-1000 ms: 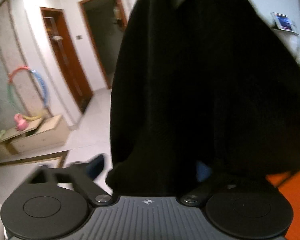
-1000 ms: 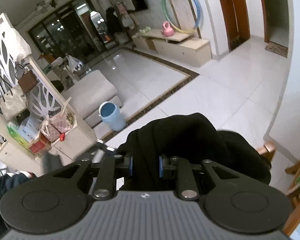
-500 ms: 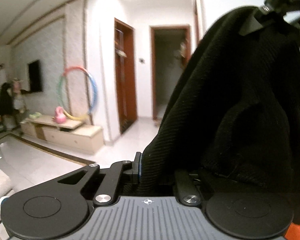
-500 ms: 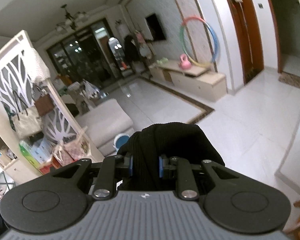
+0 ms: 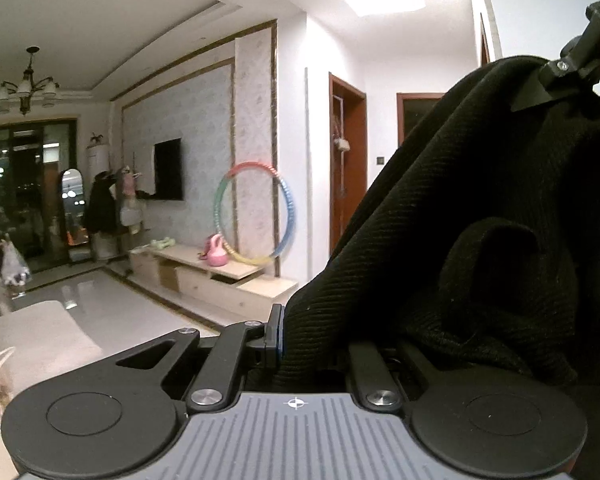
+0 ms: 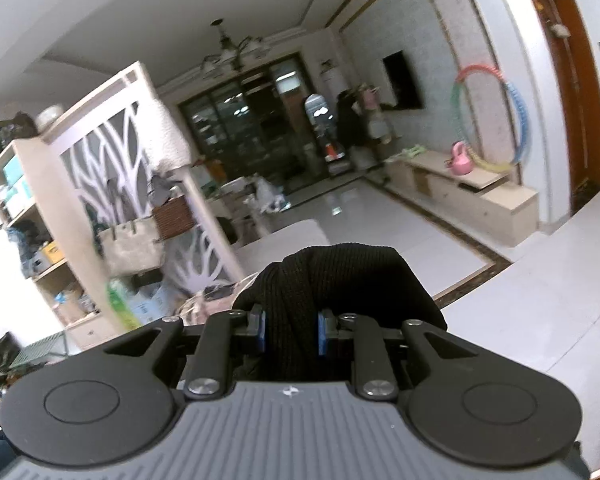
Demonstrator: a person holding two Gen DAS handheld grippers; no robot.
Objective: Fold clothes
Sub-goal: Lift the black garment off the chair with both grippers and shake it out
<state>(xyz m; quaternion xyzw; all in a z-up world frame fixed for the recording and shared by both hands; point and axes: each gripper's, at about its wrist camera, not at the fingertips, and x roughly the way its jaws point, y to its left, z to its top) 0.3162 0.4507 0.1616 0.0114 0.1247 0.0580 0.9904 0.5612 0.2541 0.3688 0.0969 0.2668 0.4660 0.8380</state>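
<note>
Near the left wrist lens, the left hand-held gripper (image 5: 316, 336) clamps a black knit garment (image 5: 460, 240), which rises rightward to the right hand-held gripper (image 5: 556, 80) pinching its top edge. From the right wrist, only a bunched fold (image 6: 340, 280) shows between closed pads (image 6: 260, 330), a sofa (image 6: 284, 240) beyond.

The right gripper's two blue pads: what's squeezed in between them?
A bunched fold of the black knit garment fills the gap between the right gripper pads, seen in the right wrist view.
</note>
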